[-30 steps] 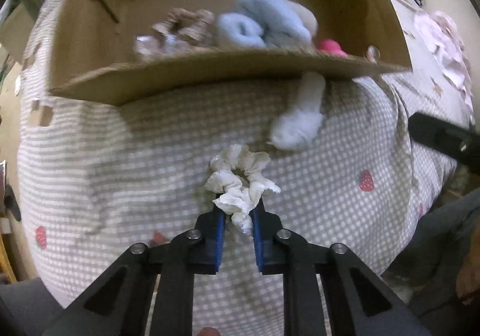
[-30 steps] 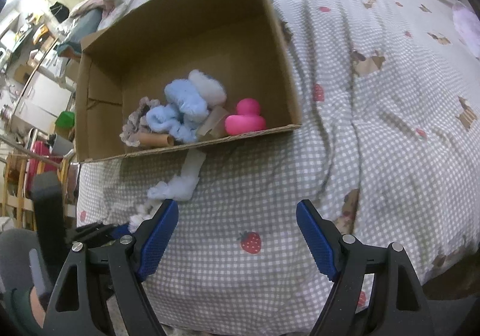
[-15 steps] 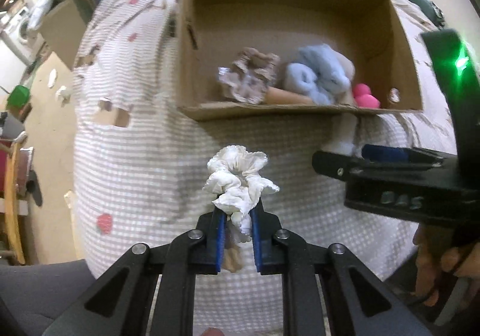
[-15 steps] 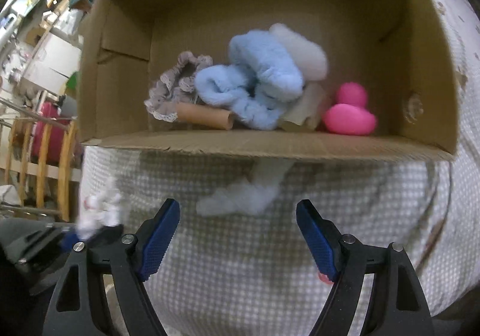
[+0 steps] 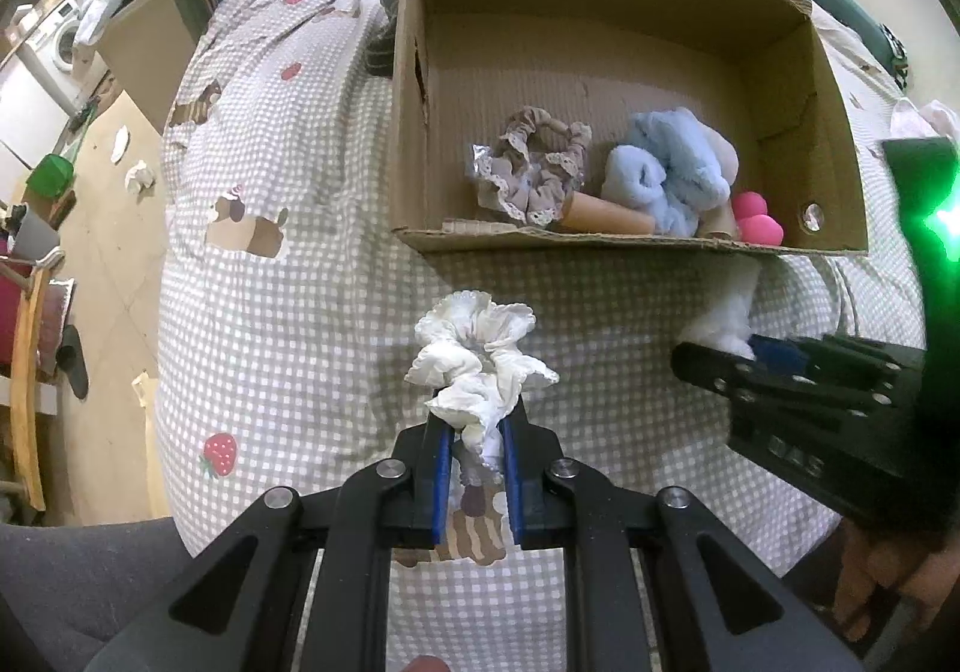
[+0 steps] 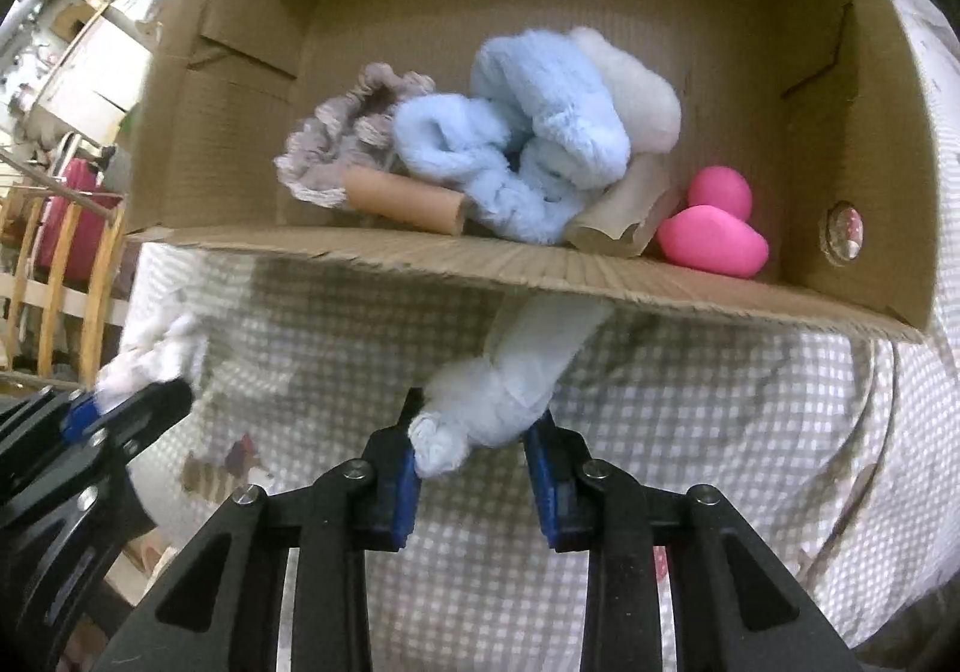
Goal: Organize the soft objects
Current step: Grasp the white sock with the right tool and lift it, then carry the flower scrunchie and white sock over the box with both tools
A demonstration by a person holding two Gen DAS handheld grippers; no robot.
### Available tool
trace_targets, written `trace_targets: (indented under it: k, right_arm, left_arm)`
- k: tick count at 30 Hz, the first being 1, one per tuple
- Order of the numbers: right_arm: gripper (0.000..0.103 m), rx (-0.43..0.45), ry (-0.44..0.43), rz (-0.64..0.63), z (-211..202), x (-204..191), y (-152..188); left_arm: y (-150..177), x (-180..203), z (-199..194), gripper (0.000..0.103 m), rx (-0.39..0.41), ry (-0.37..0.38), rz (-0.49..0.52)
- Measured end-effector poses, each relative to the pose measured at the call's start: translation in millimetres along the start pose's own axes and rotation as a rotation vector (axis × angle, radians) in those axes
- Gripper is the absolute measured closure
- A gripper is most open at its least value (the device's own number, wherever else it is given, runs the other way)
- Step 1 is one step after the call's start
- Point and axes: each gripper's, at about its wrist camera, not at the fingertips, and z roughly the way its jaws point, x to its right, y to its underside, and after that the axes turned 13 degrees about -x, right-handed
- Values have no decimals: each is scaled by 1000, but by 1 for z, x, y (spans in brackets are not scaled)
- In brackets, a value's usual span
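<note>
My left gripper (image 5: 474,432) is shut on a white ruffled scrunchie (image 5: 474,354) and holds it above the checked bedspread, in front of the cardboard box (image 5: 600,246). It also shows at the left of the right wrist view (image 6: 129,402). My right gripper (image 6: 477,450) is shut on a pale blue fluffy sock (image 6: 510,390) that lies on the bed, its far end under the box's front wall (image 6: 540,270). The sock's end shows in the left wrist view (image 5: 729,312). Inside the box lie a beige scrunchie (image 6: 342,132), blue fluffy socks (image 6: 516,132) and a pink sponge (image 6: 711,240).
Two cardboard tubes (image 6: 408,201) lie in the box among the soft things. The checked bedspread (image 5: 288,282) drops off at the left to a floor (image 5: 114,228) with litter, a wooden chair (image 5: 24,384) and another box (image 5: 144,42).
My right gripper moved in toward the box and closed on the pale blue sock. My left gripper kept hold of the white scrunchie, lifted and drew back, so the box interior shows.
</note>
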Motion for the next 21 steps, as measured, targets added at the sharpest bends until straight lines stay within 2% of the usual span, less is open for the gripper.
trace_targets:
  k: [9, 12, 17, 21]
  right_arm:
    - [70, 34, -37, -45, -21, -7, 27]
    - [70, 58, -54, -60, -30, -7, 41]
    - [70, 112, -102, -81, -53, -4, 67]
    - [70, 191, -128, -106, -80, 5, 88]
  left_arm:
    - [0, -10, -2, 90, 43, -23, -28]
    - [2, -14, -6, 90, 47, 2, -46]
    - [8, -12, -13, 90, 75, -6, -53]
    - [15, -9, -20, 90, 99, -2, -67]
